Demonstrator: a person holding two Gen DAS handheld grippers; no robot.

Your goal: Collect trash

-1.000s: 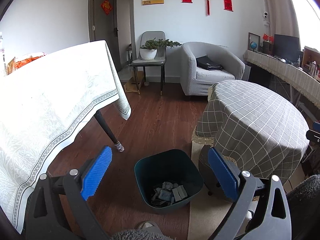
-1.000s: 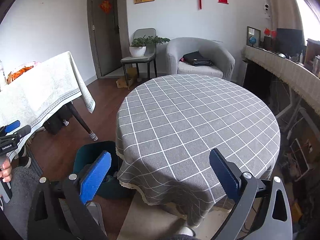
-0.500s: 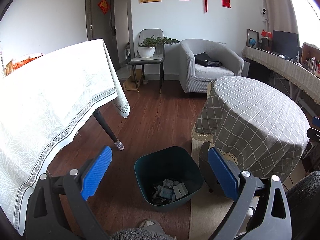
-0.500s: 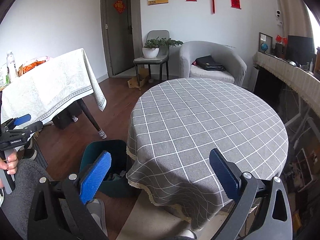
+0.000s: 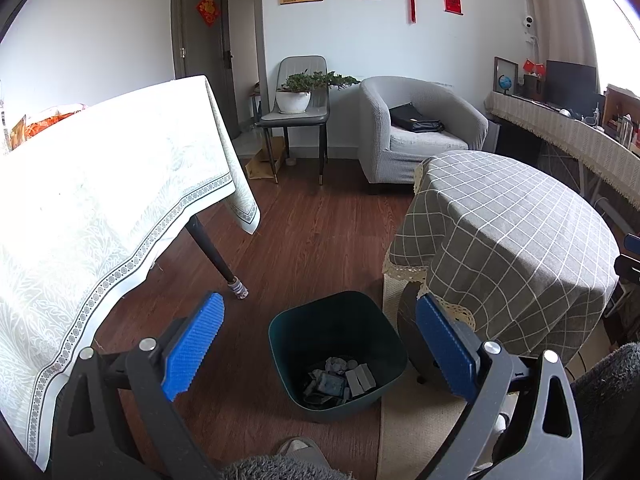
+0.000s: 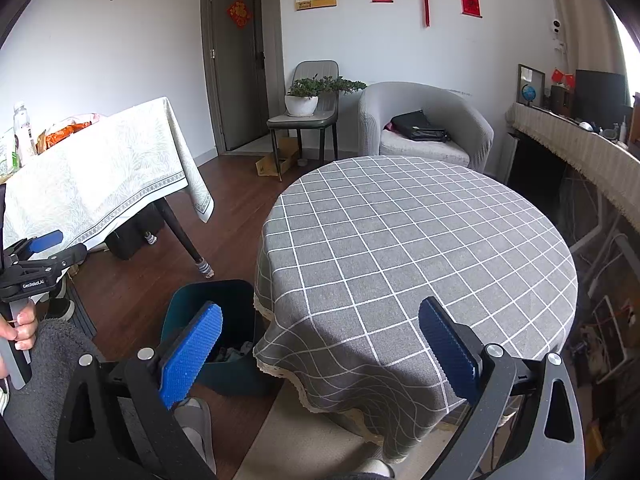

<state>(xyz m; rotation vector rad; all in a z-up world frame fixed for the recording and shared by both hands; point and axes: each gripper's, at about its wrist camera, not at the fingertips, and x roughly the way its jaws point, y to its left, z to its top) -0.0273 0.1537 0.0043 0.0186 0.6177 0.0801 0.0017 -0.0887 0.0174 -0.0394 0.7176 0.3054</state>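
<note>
Left wrist view: left claw (image 5: 316,344) spread wide and empty above a dark green bin (image 5: 338,354) on the wooden floor (image 5: 312,240); crumpled trash (image 5: 338,380) lies in its bottom. Right wrist view: right claw (image 6: 320,350) likewise wide, empty, over the checked round tabletop (image 6: 416,248); bin (image 6: 176,316) just beside it.

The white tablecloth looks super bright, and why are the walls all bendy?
Left wrist view: window light washes out the white tablecloth, hiding its pattern. Right wrist view: the same cloth shows its pattern clearly. Both views: the fisheye lens curves the door frame and darkens the corners.
</note>
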